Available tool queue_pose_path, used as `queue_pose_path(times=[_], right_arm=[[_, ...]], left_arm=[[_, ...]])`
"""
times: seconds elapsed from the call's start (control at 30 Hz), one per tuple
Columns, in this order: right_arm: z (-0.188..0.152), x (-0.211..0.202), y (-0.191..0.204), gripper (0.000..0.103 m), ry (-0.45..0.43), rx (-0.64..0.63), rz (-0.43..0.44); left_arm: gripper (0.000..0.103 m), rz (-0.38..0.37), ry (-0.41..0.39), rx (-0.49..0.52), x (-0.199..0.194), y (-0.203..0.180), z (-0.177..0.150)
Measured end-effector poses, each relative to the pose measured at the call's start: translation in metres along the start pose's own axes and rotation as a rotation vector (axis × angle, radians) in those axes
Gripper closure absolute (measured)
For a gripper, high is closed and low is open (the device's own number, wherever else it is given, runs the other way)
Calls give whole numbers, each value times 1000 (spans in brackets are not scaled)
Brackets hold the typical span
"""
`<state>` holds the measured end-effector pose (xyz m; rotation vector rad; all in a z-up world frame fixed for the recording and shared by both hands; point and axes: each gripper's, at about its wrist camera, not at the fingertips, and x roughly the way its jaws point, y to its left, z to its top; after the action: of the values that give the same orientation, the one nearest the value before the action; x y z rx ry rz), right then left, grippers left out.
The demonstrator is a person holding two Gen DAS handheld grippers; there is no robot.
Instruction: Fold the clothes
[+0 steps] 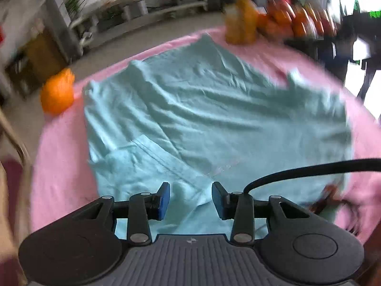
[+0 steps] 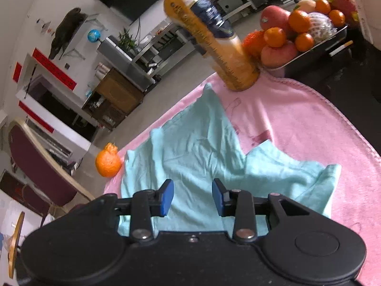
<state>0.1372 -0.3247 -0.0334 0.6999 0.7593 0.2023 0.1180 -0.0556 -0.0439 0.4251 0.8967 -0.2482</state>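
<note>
A light teal garment [image 1: 202, 109] lies spread and wrinkled on a pink blanket [image 1: 59, 166]. It also shows in the right wrist view [image 2: 190, 152], with one point reaching toward the far edge. My left gripper [image 1: 190, 199] is open and empty, just above the garment's near folded part. My right gripper [image 2: 193, 196] is open and empty above the garment's near edge.
An orange juice bottle [image 2: 212, 38] stands at the blanket's far edge [image 2: 309, 109], next to a tray of fruit [image 2: 295, 31]. A bumpy orange [image 2: 108, 162] sits at the left edge. A black cable [image 1: 309, 169] crosses the left wrist view. A chair [image 2: 38, 162] stands left.
</note>
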Motion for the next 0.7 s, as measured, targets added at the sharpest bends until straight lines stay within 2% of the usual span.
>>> queue_pose_path(times=[0.1,0.27,0.4,0.5,0.63,0.7], right_arm=[[10,-15,-14,68,-45,55,8],[20,-34,-37,67,-106,135,17],[21,-34,-41,67,-100,143,20],[22,-30,-39,67,-94,137,27],[21,-26,-38,67,-79,132,26],[20,-24,-37,67,-71,131,21]], left_arm=[[64,51,15,181,-1,-12,-8],[64,40,7,364,3,-21,-27],[64,112,-38,497,8,-35,-40],[65,134,-29,557,19,-45,-43],[66,153,-36,571,30,-56,-35],[78,158,-40,570,34,-60,-31]])
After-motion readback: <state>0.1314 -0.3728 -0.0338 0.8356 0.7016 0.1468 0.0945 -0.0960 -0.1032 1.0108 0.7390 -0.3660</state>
